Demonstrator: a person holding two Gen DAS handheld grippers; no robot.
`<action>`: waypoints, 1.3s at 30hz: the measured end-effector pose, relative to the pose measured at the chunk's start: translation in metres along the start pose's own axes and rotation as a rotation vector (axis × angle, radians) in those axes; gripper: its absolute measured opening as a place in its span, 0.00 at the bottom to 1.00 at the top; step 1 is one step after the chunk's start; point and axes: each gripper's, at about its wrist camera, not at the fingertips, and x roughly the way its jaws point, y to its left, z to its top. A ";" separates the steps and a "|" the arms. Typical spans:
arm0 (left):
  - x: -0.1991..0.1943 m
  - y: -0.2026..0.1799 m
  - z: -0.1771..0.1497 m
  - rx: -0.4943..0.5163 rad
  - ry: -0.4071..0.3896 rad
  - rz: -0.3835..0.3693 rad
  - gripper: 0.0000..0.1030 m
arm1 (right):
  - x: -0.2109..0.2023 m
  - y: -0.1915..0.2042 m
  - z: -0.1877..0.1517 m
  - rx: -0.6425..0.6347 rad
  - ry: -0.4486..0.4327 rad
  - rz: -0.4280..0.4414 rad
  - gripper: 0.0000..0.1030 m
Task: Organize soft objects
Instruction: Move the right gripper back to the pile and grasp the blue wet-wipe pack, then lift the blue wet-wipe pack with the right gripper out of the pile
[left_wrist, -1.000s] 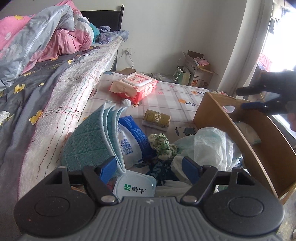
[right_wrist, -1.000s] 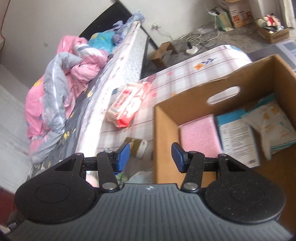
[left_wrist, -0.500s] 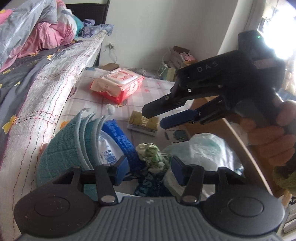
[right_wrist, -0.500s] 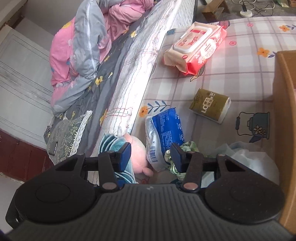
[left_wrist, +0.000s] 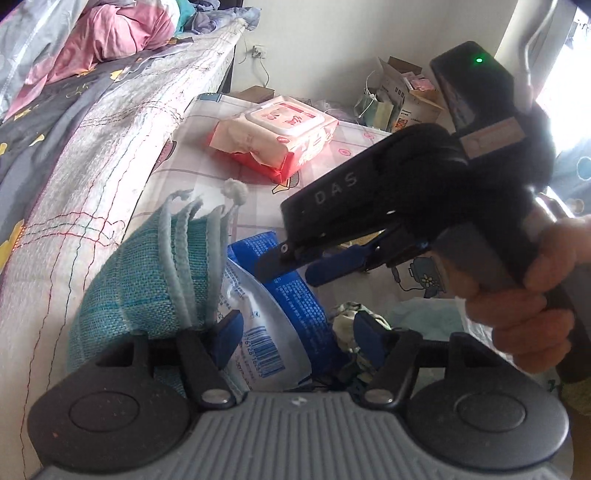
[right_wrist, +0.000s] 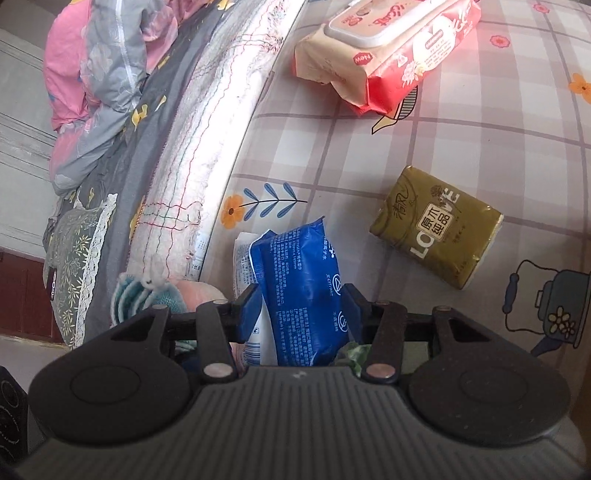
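Landmark: blue tissue pack (right_wrist: 301, 295), standing on end on the checked cloth (right_wrist: 332, 155), just beside the mattress edge (right_wrist: 207, 147).

Right gripper (right_wrist: 301, 304): angled down over the pack, blue pads either side of it. Fingers part-spread; the pack sits between them. Left pad looks to be against the wrapper; right pad close, contact cannot be told. Gripper body is also visible in the left wrist view (left_wrist: 295, 264), a hand (left_wrist: 532, 295) around its handle.

Left gripper (left_wrist: 295, 334): low, nearer the camera than the pack's barcode end (left_wrist: 266, 354). Jaws opening, fingers spread, pads not pressing on anything.

Teal folded cloths (left_wrist: 147, 280): left of the pack, leaning on the mattress side, edges fanned.
Green patterned cloth (left_wrist: 347, 314): crumpled, right of the pack's base.
Gold tissue pack (right_wrist: 437, 227): right of the blue pack, apart, lying flat.
Red wet-wipe pack (right_wrist: 388, 48): well beyond the blue pack, flat on the cloth.
Pink quilt (right_wrist: 92, 66): heaped on the bed, far left.
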 end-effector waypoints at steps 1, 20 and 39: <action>0.001 0.000 0.001 -0.001 0.001 0.002 0.66 | 0.005 0.000 0.001 -0.003 0.013 0.003 0.46; 0.008 -0.019 0.005 0.035 0.049 -0.012 0.79 | -0.014 -0.041 -0.002 0.008 -0.013 -0.023 0.31; 0.054 -0.025 0.055 0.025 0.246 0.042 0.84 | -0.012 -0.059 -0.003 0.095 -0.016 0.076 0.33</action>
